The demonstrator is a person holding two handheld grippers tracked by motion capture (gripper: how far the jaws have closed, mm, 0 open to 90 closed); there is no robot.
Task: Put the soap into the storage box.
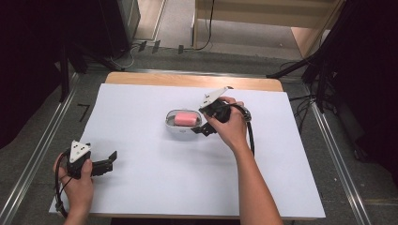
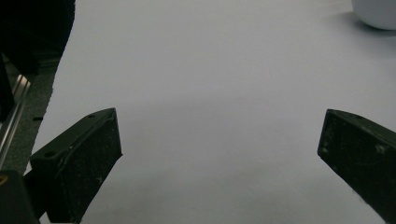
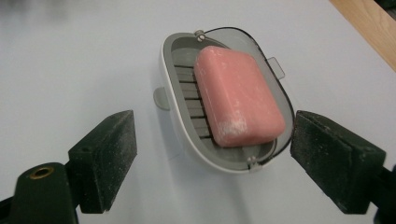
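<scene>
Both grippers stand with jaws spread wide and nothing between the pads. Right gripper [image 1: 201, 121] hovers at the centre of the high view, just beside the right end of a soap dish [image 1: 182, 124], its jaws flanking that end without clear contact. From the right gripper view, the soap dish [image 3: 187, 135] sits in the middle of the frame: an oval white tray with a grey slatted insert, a clear hinged lid lying open along its right edge, and small tabs on the sides. A pink bar of soap [image 3: 237, 95] lies on the slats, rounded at the corners, with a pale scuffed patch at its lower end; in the high view the soap [image 1: 185, 118] shows as a pink block inside the dish.

Right hand [image 1: 228, 125] grips the tool from behind, forearm running down to the bottom edge of the frame. Left gripper [image 1: 104, 162] rests low at the lower left of the high view, held by the left hand [image 1: 75, 180], well apart from the dish, jaws pointing right. A white sheet [image 1: 141, 178] covers the wooden table [image 1: 187, 79]. In the left gripper view the sheet [image 2: 210, 93] spreads pale between the jaws, and the white dish [image 2: 376, 11] edges into the upper right corner.
</scene>
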